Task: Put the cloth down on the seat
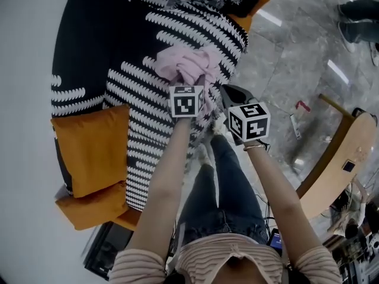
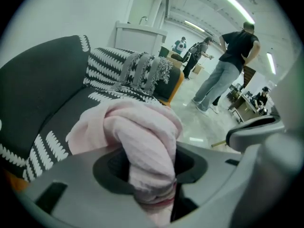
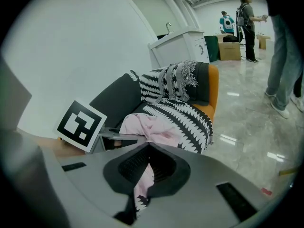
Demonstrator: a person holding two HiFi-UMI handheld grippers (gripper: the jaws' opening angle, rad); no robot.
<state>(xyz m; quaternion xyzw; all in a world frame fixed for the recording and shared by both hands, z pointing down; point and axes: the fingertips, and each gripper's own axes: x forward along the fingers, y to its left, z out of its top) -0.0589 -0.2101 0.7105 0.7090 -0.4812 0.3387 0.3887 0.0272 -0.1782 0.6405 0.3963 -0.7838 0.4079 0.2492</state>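
A pink cloth (image 1: 188, 64) is bunched over the black-and-white patterned sofa seat (image 1: 133, 78). My left gripper (image 1: 193, 83) is shut on the pink cloth (image 2: 137, 127), which bulges out past the jaws of the left gripper (image 2: 149, 167) above the seat (image 2: 71, 110). My right gripper (image 1: 230, 93) hangs just right of the cloth, off the seat's front edge. In the right gripper view, the right gripper (image 3: 148, 148) has its tips together with nothing held. The cloth (image 3: 152, 127) lies beyond it on the seat (image 3: 190, 115).
Orange cushions (image 1: 92, 147) lie at the sofa's near end and a fringed throw (image 3: 178, 80) at its far end. A white cabinet (image 3: 185, 44) stands behind. People (image 2: 228, 65) stand on the marble floor. A curved wooden piece (image 1: 337, 158) is at the right.
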